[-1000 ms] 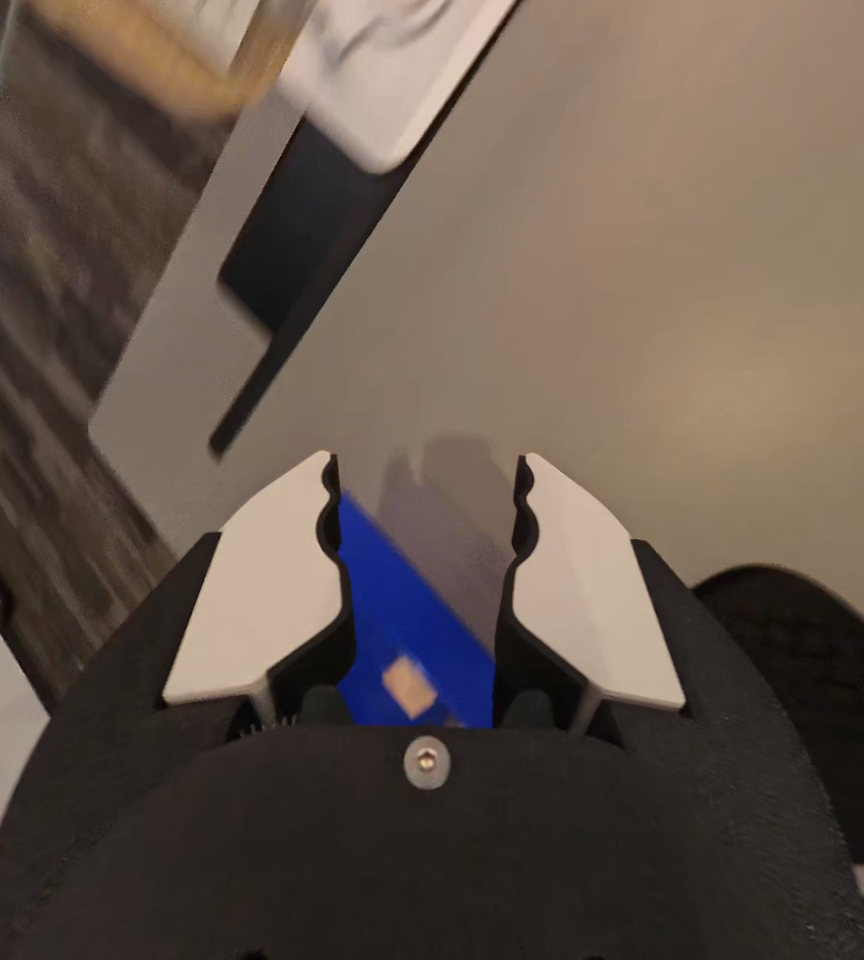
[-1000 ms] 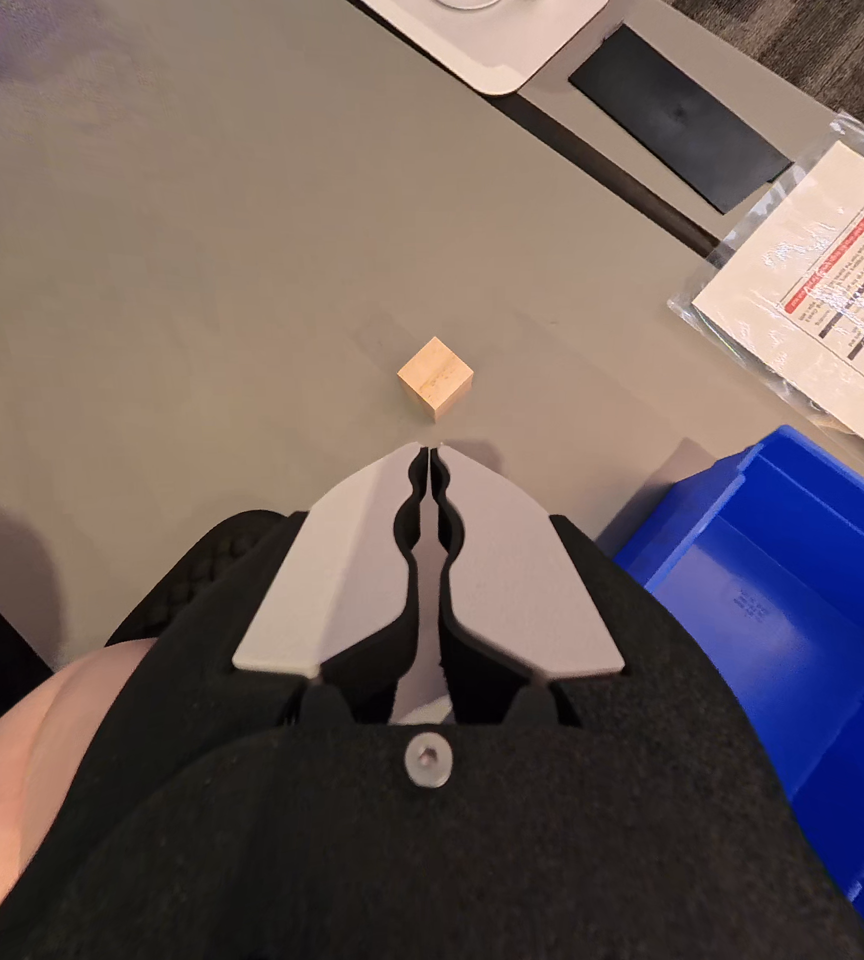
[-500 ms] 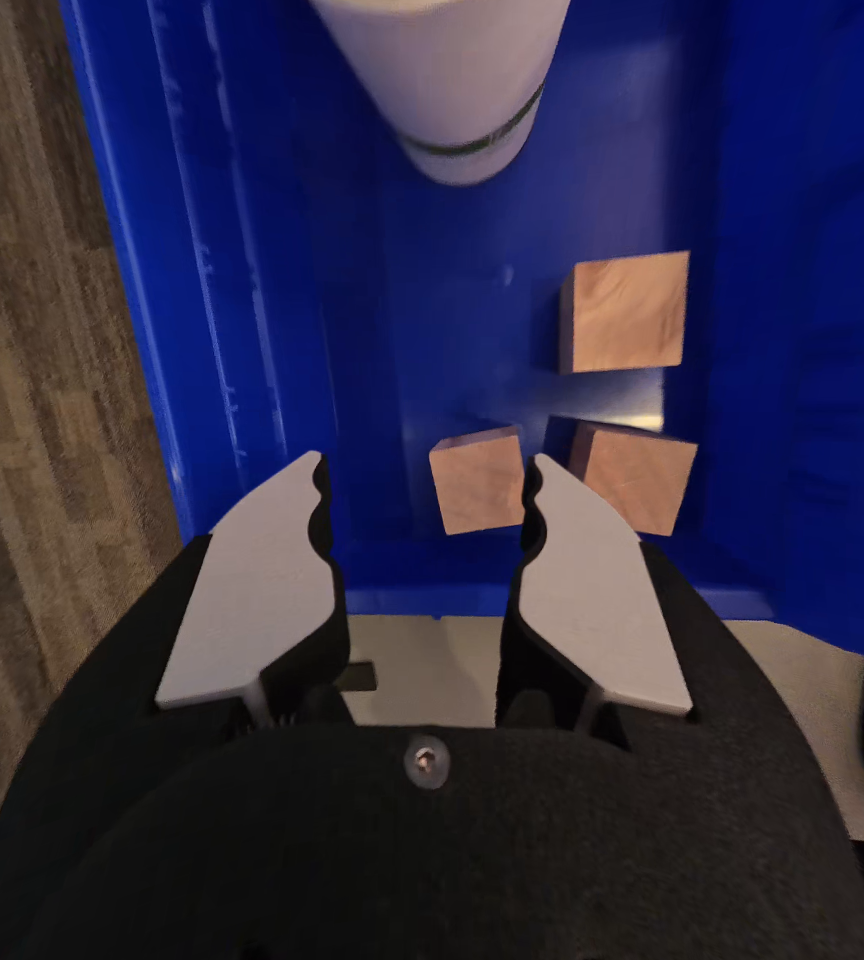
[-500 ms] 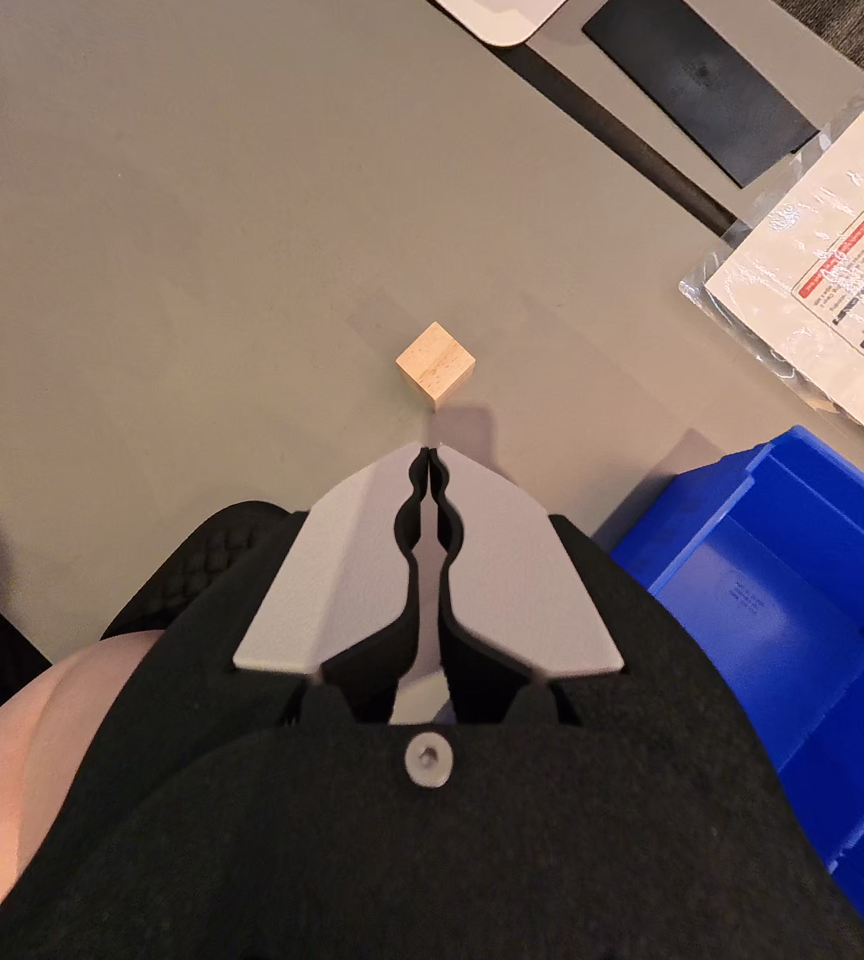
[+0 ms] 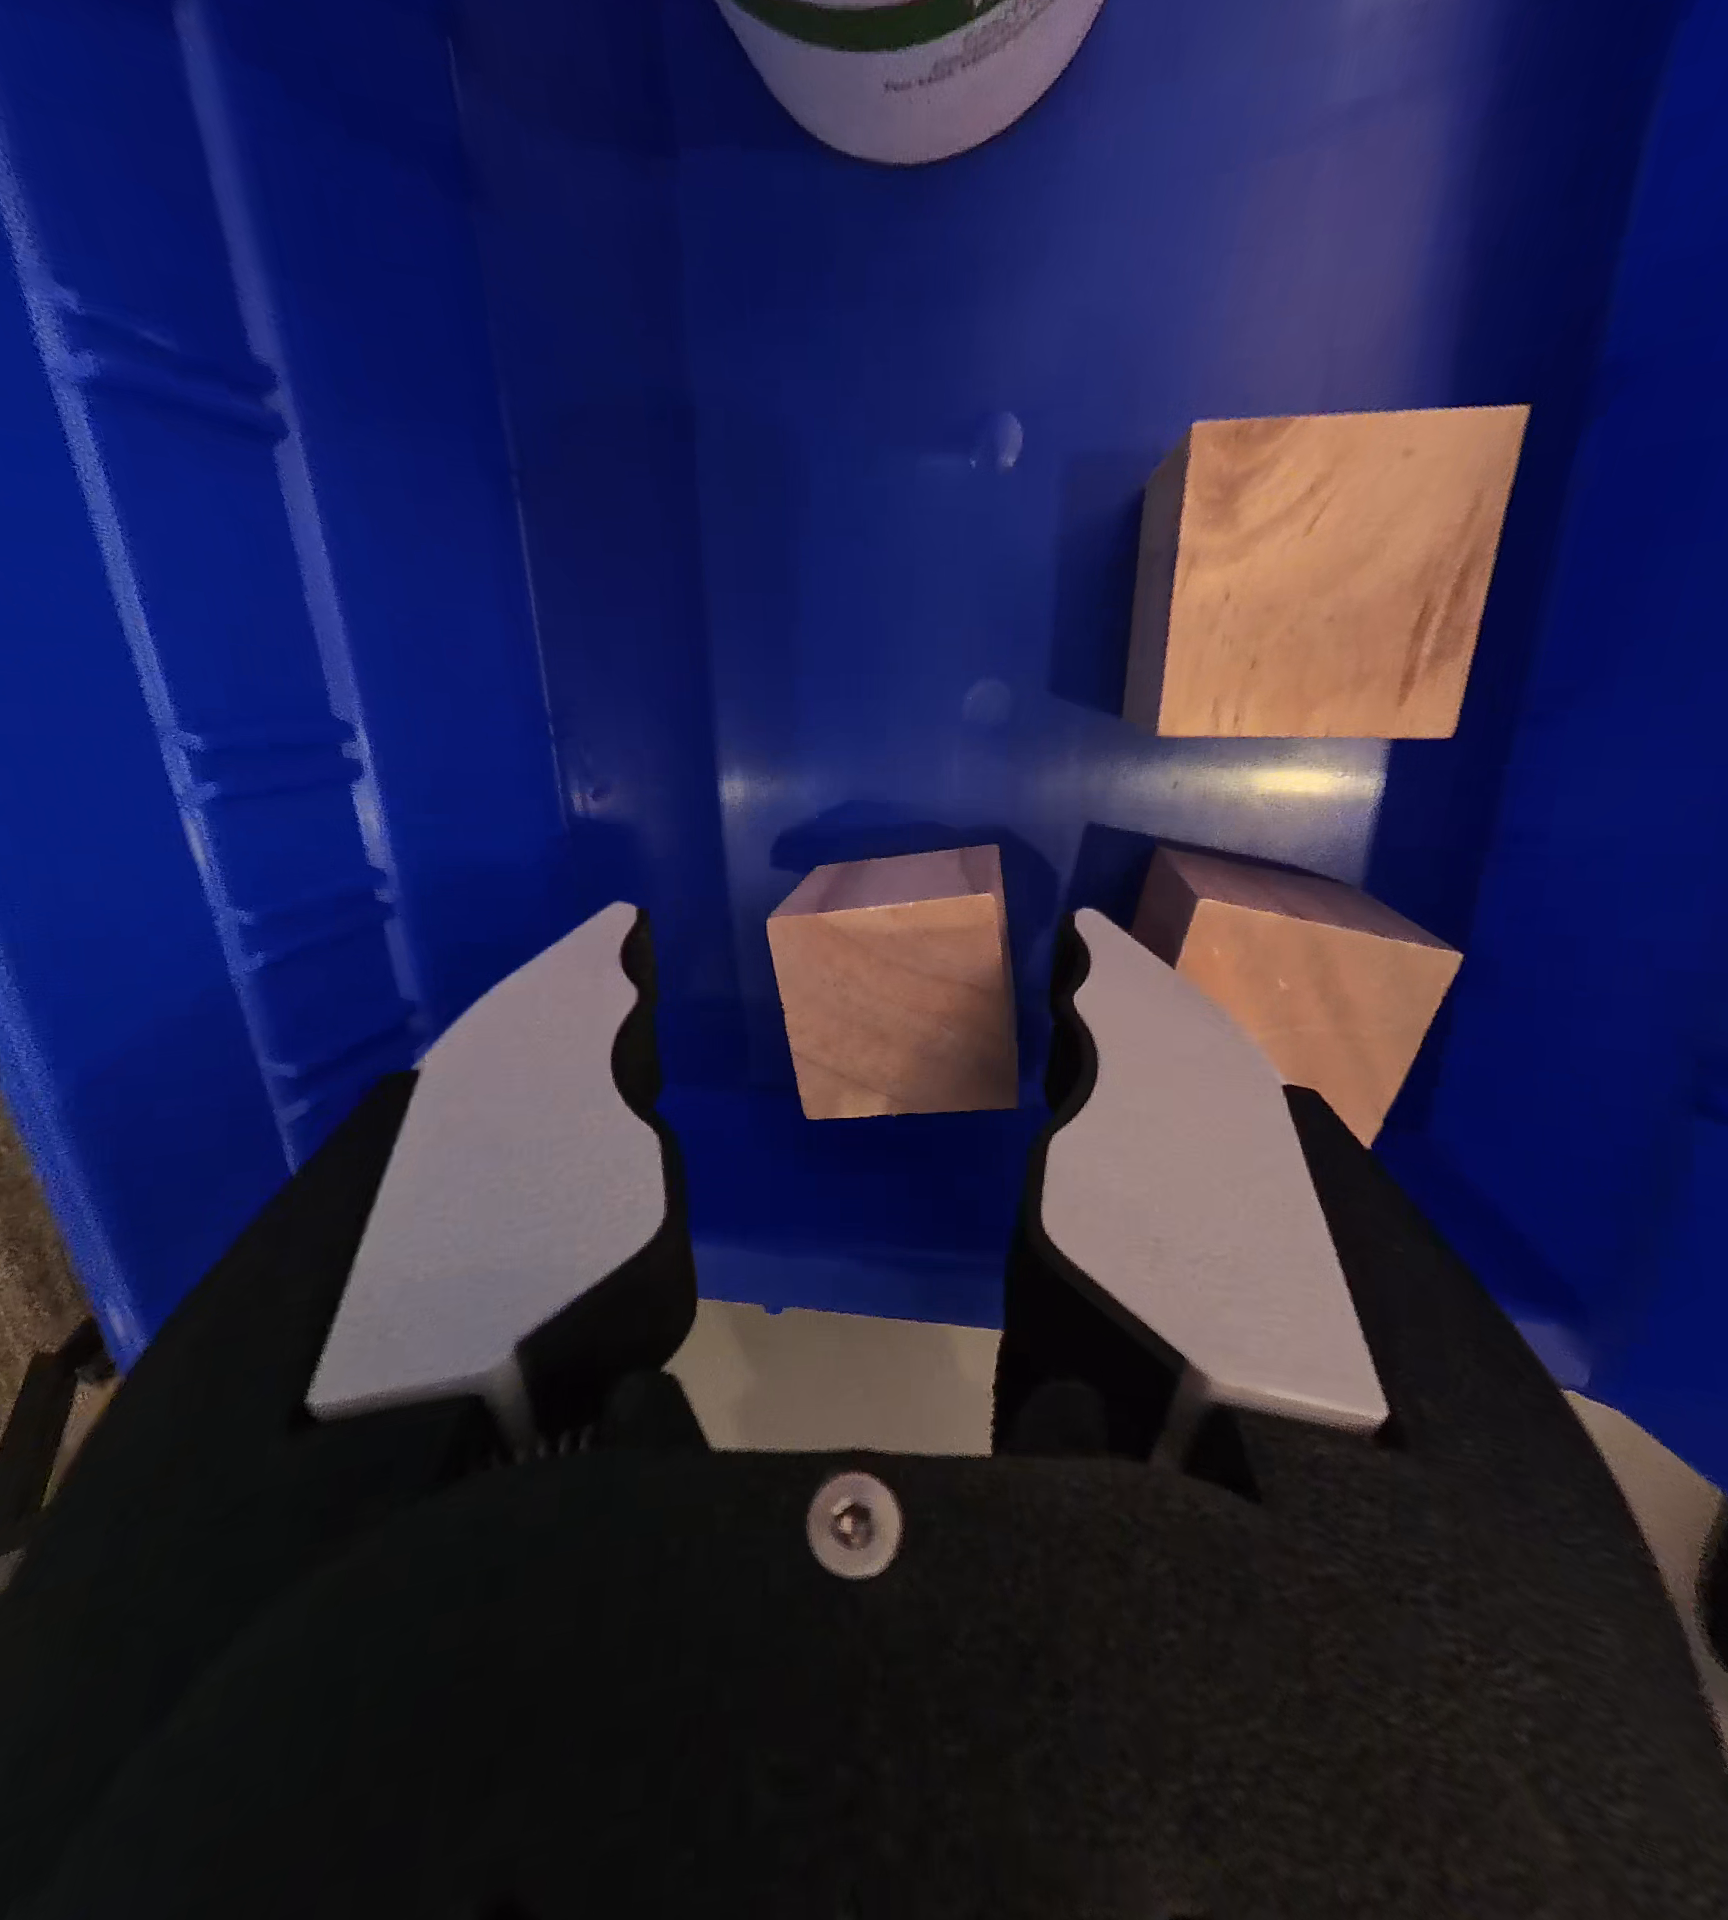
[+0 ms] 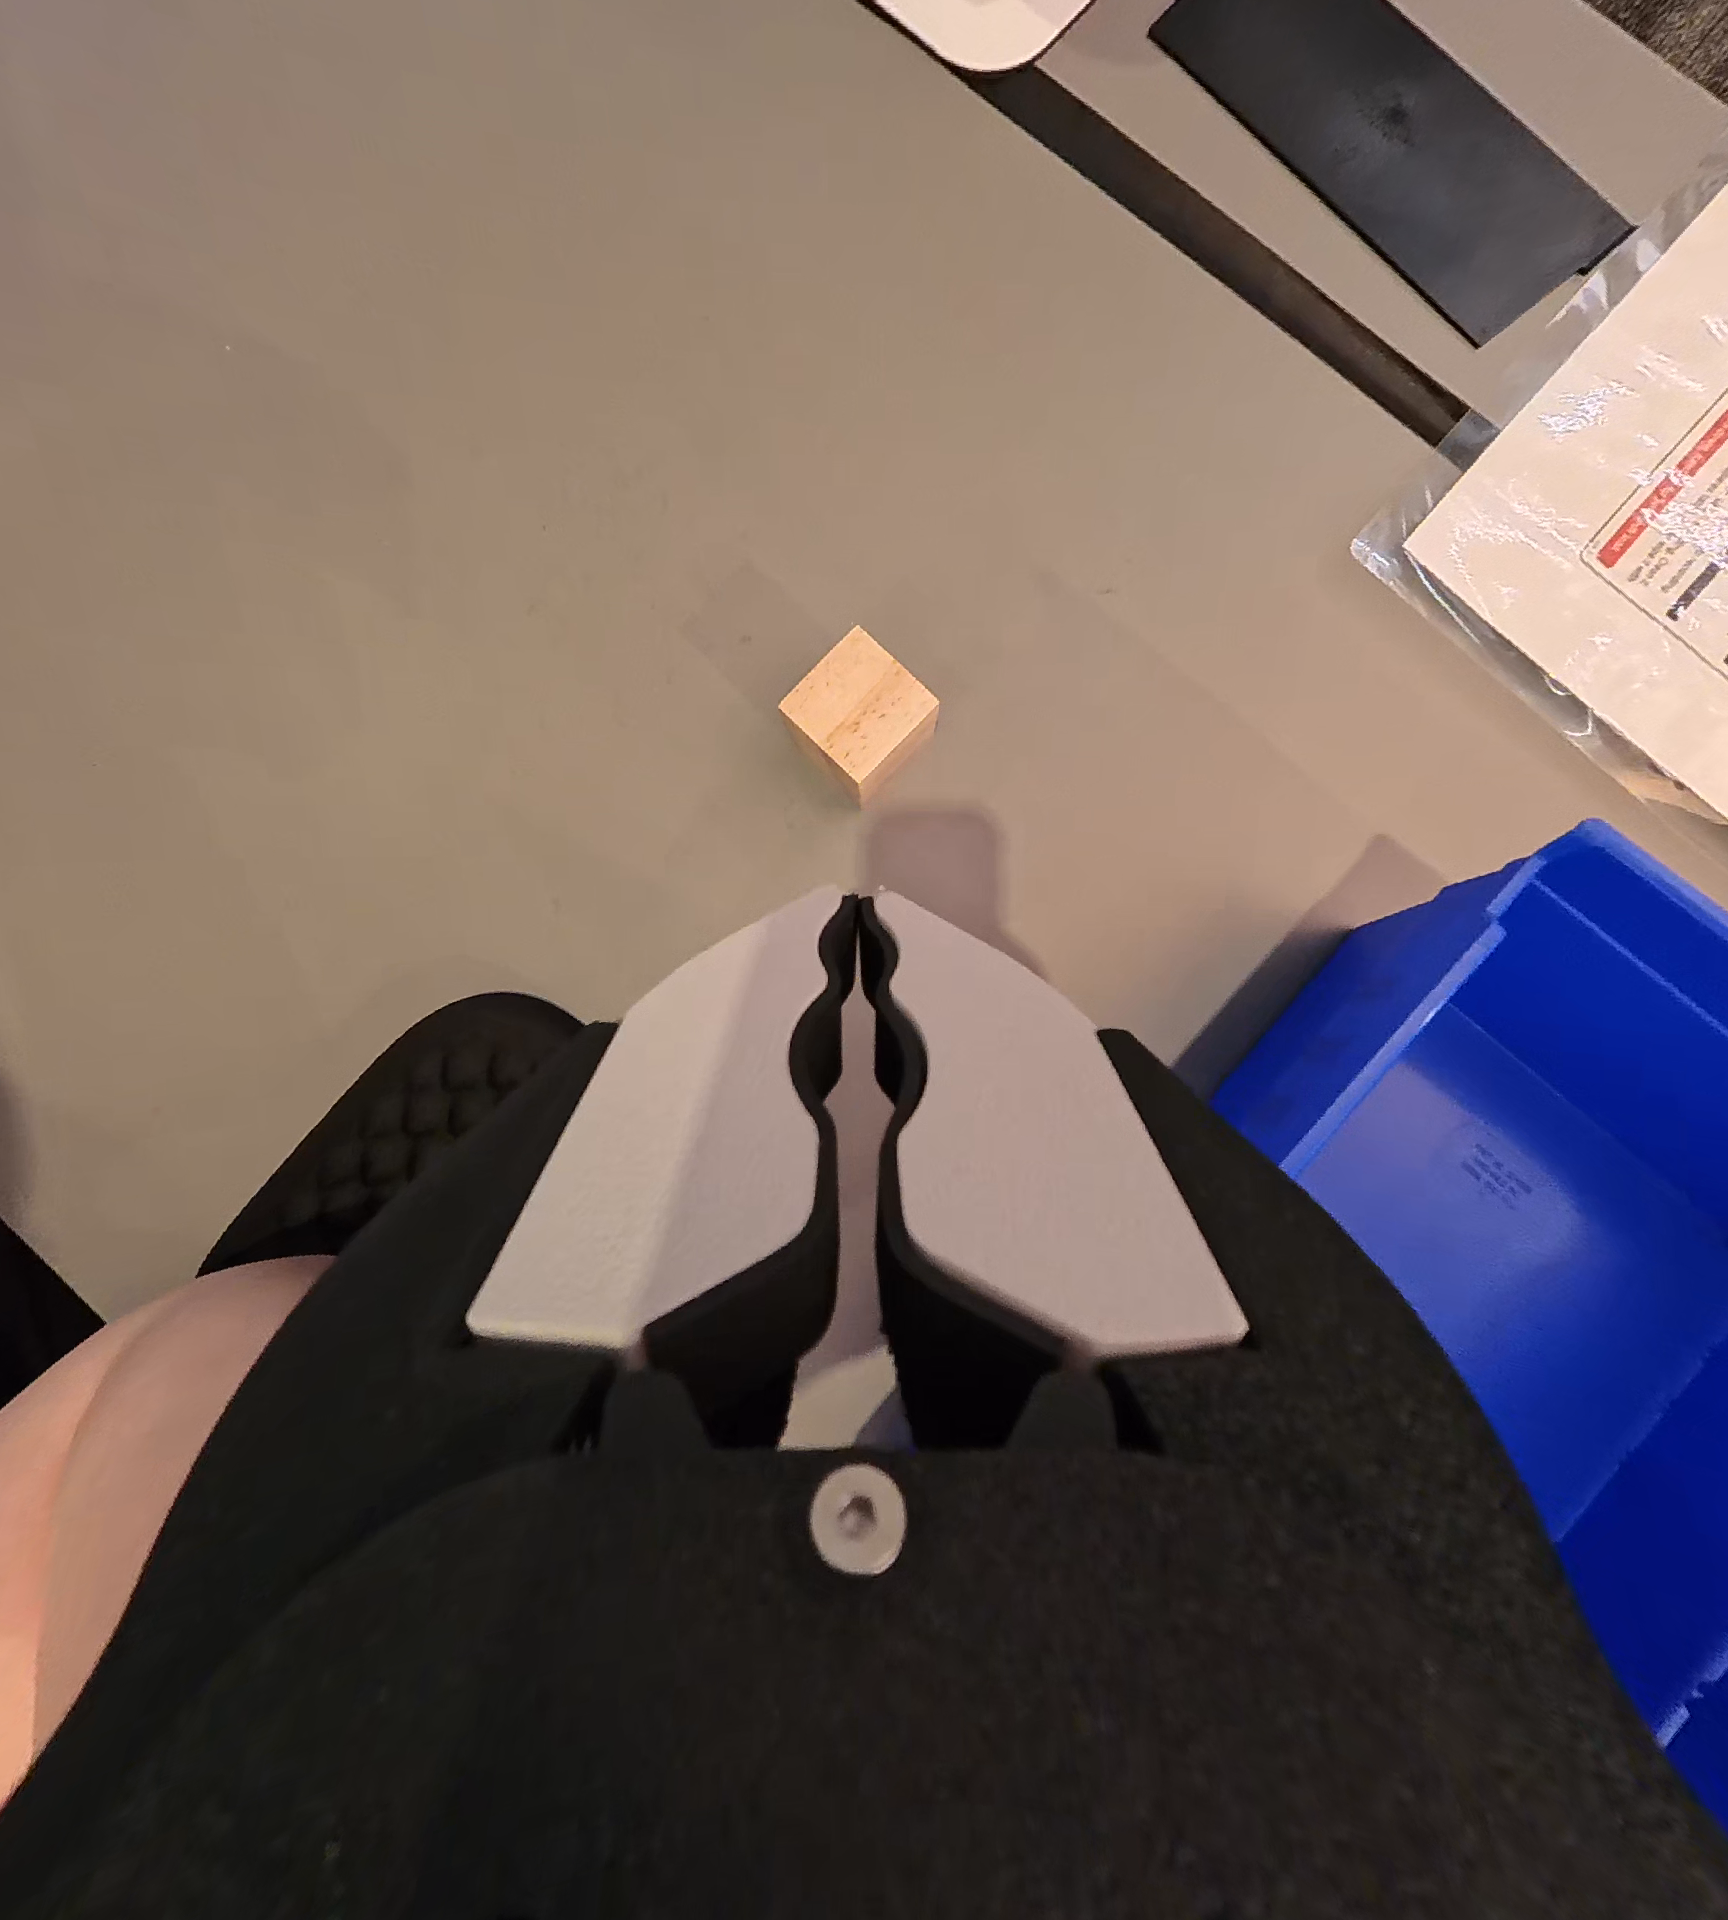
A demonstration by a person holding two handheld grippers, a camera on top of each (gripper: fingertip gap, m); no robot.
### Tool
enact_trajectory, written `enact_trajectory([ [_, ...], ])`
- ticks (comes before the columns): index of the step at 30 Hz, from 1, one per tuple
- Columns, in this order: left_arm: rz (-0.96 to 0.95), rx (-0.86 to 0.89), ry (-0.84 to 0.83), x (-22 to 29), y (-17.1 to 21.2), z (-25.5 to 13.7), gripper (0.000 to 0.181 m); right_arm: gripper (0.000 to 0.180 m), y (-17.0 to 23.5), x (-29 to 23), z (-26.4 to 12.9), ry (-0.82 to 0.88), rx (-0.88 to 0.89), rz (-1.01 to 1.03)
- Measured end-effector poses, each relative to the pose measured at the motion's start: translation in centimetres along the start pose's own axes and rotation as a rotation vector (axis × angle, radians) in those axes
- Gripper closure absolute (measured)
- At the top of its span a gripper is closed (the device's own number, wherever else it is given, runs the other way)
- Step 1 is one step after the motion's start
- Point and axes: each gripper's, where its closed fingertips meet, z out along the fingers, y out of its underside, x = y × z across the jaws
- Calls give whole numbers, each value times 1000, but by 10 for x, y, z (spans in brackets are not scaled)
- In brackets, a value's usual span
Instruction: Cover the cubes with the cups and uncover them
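Left wrist view, near to far: the left claw [image 5: 847, 997] is released, its jaws spread on either side of the nearest wooden cube [image 5: 896, 997] inside the blue bin [image 5: 247, 582]. A second cube [image 5: 1301, 1003] sits just to its right, partly behind the claw's right finger, and a third cube [image 5: 1322, 577] lies farther in. At the far end a white cup [image 5: 907, 83] lies on its side with its base toward the camera, its long axis running away from the viewer.

Right wrist view: the right claw [image 6: 858, 902] is clenched on nothing above the grey tabletop [image 6: 320, 416], pointing at a lone pale cube [image 6: 858, 712] resting corner-on toward the camera.

Judged step: fetching a further cube from the bin. The next move calls for centring the nearest cube between the fingers, closing squarely on opposite faces, and lifting clear of its neighbour.
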Motion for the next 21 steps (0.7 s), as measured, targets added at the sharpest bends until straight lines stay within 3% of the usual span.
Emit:
enact_trajectory([
  [5, -38, -28, 23, 1, 4, 5, 114, 180, 1, 0, 0, -4, 3, 2],
  [8, -55, -37, 60, 5, 5, 6, 134, 180, 1, 0, -1, -6, 7, 3],
  [13, -46, 29, 51, 0, -6, -8, 136, 180, 2, 1, -2, -5, 15, 6],
  [18, -4, 282, -11, -9, -42, -90, 136, 179, 3, 3, -2, 0, 11, 16],
  [21, 158, 453, -19, 26, -71, -154, 136, 180, 2, 4, -1, 12, -3, 16],
])
